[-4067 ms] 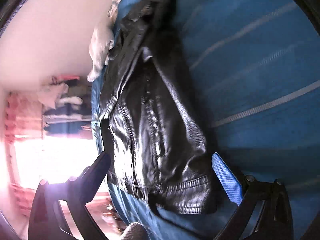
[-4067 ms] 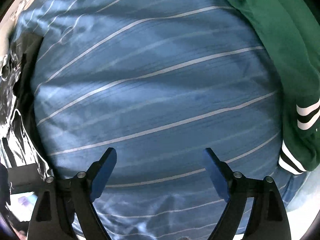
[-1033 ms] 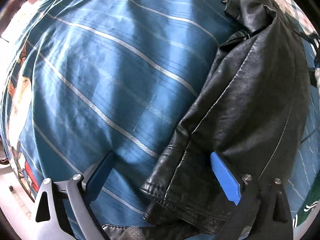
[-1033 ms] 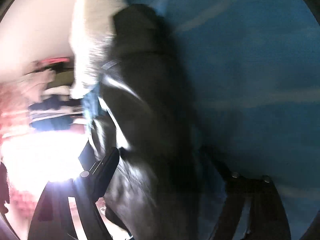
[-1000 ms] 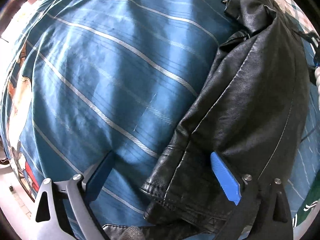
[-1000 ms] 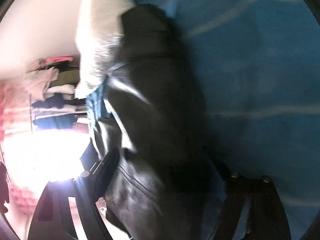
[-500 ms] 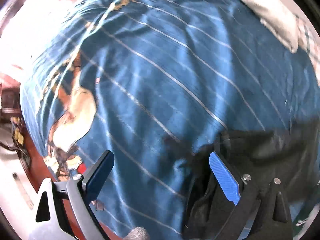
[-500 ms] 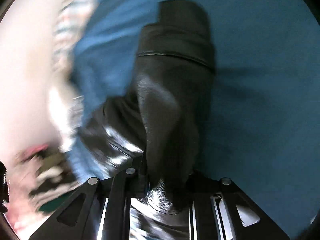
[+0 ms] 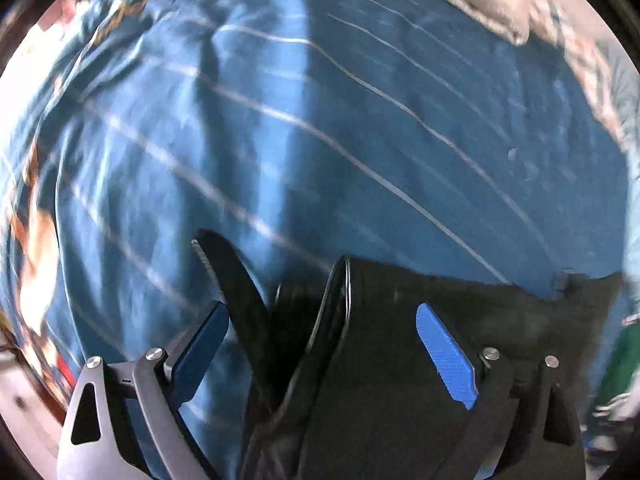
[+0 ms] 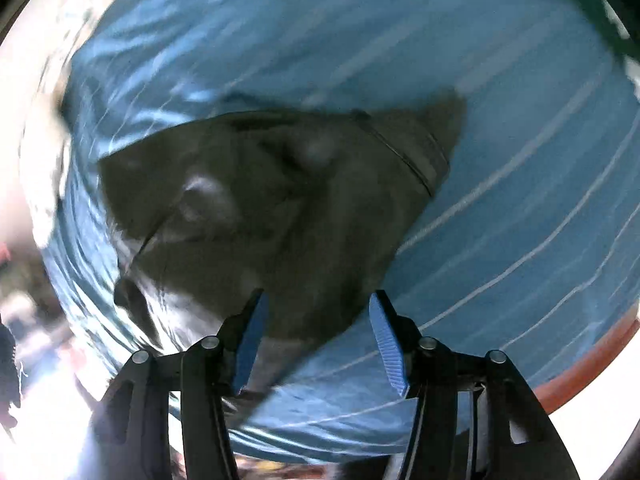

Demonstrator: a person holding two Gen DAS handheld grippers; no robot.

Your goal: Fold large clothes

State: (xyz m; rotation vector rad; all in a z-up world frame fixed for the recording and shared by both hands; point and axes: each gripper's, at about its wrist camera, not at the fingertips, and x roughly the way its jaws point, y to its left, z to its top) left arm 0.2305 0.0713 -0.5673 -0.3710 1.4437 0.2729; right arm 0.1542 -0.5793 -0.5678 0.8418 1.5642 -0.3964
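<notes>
A black leather jacket (image 9: pixel 400 360) lies on the blue striped bedspread (image 9: pixel 320 128). In the left wrist view its edge and a strap sit low, between and under my left gripper (image 9: pixel 320 344), whose jaws stand wide apart and hold nothing. In the right wrist view the jacket (image 10: pixel 280 208) spreads out, blurred, ahead of my right gripper (image 10: pixel 316 336). Its jaws stand partly apart over the jacket's near edge and grip nothing.
A white pillow (image 9: pixel 480 4) lies at the far edge of the bed. A green garment with white stripes (image 10: pixel 600 12) lies at the top right of the right wrist view. The reddish bed edge (image 10: pixel 592 364) shows at the lower right.
My right gripper has opened and let go of the jacket, which now lies spread on the bed. Both cameras have swung; the left view shows more jacket between its jaws.
</notes>
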